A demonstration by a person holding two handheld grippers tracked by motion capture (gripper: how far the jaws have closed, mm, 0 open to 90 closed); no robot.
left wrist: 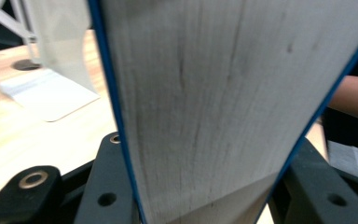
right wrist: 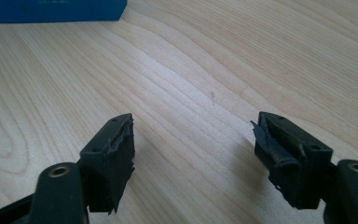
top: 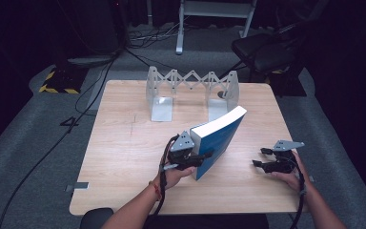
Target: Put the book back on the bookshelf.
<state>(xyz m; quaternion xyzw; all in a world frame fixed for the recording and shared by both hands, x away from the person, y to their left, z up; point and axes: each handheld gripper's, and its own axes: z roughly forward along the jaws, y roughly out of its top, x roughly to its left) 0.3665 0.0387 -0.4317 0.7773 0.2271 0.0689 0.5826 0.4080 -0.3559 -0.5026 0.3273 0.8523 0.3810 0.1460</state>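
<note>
Right gripper (right wrist: pixel 193 154) is seen over bare wooden table (right wrist: pixel 205 70), jaws spread wide, nothing between them. Torn black pads (right wrist: pixel 121 154) are shown on both. Blue book (right wrist: pixel 51 10) edge is seen at 11 o'clock, well apart.

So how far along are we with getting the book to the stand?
Done: the blue book is upright, clamped by the left gripper. In hand: it stands in front of the folding book stand, not in it. The right gripper is open, off the book. Left: moving it into the stand.
</note>
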